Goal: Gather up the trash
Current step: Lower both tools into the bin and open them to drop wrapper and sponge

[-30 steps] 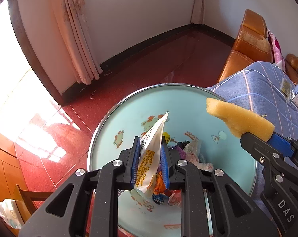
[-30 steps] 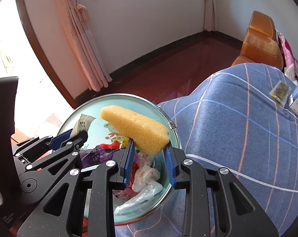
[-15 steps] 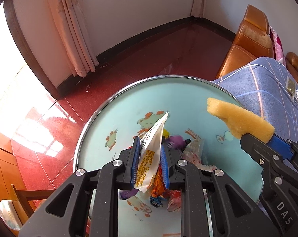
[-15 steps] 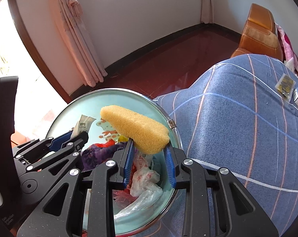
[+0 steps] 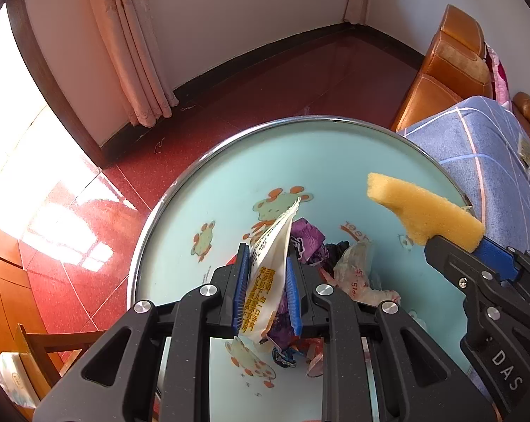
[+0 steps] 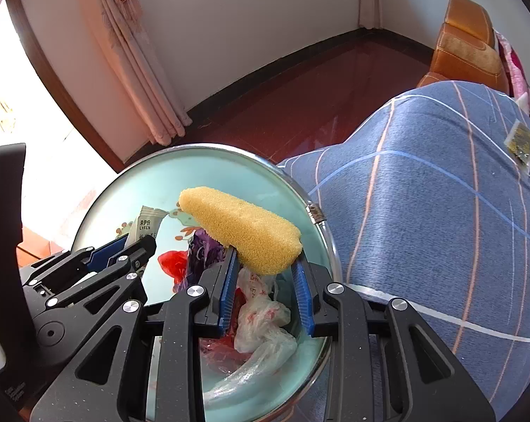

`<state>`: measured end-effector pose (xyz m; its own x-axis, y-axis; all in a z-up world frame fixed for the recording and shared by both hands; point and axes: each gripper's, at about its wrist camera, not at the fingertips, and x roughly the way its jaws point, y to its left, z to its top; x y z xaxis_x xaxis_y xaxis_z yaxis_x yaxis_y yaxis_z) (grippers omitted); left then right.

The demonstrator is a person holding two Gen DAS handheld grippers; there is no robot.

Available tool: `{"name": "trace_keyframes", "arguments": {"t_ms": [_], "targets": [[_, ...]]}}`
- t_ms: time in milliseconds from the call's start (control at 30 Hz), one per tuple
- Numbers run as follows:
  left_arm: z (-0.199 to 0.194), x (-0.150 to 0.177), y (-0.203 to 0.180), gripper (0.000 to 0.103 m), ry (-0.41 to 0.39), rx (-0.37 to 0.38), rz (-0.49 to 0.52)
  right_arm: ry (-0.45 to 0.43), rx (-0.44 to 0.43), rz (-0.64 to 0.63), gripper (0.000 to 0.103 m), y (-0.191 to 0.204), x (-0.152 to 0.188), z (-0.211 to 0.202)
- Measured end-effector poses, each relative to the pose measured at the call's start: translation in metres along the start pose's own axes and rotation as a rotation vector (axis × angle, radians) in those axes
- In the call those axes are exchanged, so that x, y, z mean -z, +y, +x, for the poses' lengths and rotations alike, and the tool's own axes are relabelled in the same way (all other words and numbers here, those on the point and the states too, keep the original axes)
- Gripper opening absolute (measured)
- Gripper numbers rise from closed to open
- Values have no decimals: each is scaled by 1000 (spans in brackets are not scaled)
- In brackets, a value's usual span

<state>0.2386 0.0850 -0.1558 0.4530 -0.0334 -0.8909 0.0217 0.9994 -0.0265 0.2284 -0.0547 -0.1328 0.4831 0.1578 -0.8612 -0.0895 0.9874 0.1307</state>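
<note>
Both tools have risen above the round tabletop: left tool still grips the snack wrapper, right tool the yellow sponge; remaining wrappers await collection.

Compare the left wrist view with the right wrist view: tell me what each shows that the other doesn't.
Only the left wrist view shows the wooden chair by the floor and the yellow print on the white wrapper in the left gripper. Only the right wrist view shows the small dark packet on the blue blanket. Both show the round basin, the trash pile, the curtain and the yellow sponge in the right gripper.
</note>
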Motion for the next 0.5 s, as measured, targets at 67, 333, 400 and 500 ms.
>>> {"name": "trace_keyframes", "arguments": {"t_ms": [67,333,400,500], "targets": [[3,0,-2,20,7,0,11,5,-2,-3,31,0,0,1],[-2,1,-6,40,-1,5,25,19,-46,15,39,-7,-2,1],[-8,2,-8,56,-24,-17,38,11,-59,23,48,-9,-2,-4],[-12,1,-7,59,-33,-17,31,-23,-59,42,52,-14,-1,-15]]}}
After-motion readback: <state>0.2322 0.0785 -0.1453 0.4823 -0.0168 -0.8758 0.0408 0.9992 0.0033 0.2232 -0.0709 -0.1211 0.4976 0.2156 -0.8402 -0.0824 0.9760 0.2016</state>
